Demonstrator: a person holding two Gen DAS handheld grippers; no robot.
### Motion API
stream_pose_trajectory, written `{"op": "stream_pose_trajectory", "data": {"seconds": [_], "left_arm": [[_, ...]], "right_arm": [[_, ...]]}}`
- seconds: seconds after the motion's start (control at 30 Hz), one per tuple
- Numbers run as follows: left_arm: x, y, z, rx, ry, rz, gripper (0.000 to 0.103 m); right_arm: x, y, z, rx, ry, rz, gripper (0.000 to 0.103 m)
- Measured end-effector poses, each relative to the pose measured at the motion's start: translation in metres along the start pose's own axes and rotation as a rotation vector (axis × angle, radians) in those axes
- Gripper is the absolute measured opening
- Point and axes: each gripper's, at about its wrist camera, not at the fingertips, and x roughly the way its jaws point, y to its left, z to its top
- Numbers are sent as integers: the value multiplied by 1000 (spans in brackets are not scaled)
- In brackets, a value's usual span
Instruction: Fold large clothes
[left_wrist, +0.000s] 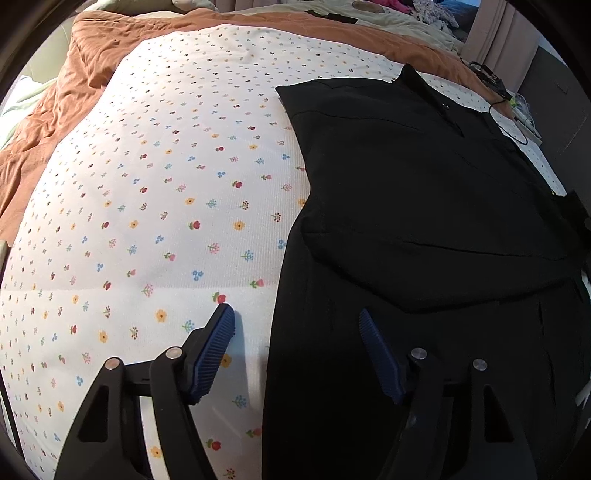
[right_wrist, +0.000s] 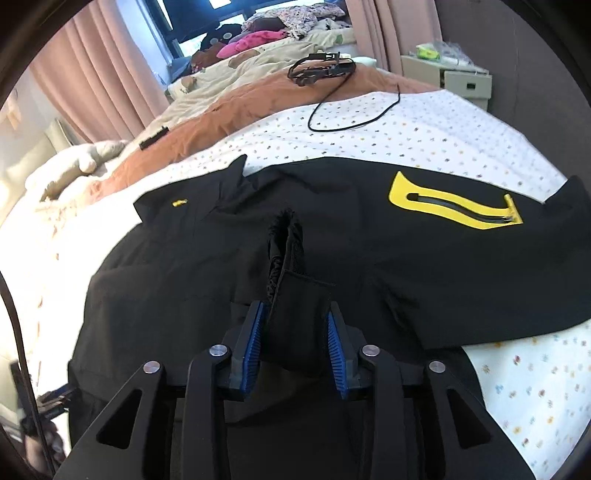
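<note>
A large black jacket lies spread on a white flowered sheet. In the right wrist view the jacket shows a yellow pocket patch and a collar. My left gripper is open and empty, straddling the jacket's left edge low over the sheet. My right gripper is closed on a bunched black sleeve cuff, which stands up between its blue pads.
An orange blanket lies beyond the sheet. A black cable and device rest on the bed behind the jacket. A clothes pile sits far back. Pink curtains and a beige box flank the bed.
</note>
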Motion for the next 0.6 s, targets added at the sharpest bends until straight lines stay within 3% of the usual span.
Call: {"op": "stream_pose_trajectory", "data": {"seconds": [0.03, 0.1, 0.37, 0.4, 0.5, 0.6], "left_arm": [[-2, 0, 0, 2, -3, -5, 71], [-5, -3, 1, 9, -11, -6, 71], [-20, -9, -3, 35, -45, -26, 71], [-20, -9, -3, 39, -45, -25, 71], [-16, -10, -3, 40, -33, -21, 71], [-11, -10, -2, 36, -28, -16, 71]], "right_arm": [[-5, -3, 1, 4, -22, 5, 68], [-15, -12, 0, 16, -55, 21, 82], [-30, -44, -41, 92, 31, 43, 82], [-30, -46, -48, 94, 46, 40, 80], [-20, -49, -64, 105, 120, 80, 46], [-6, -51, -63, 127, 168, 90, 42]]}}
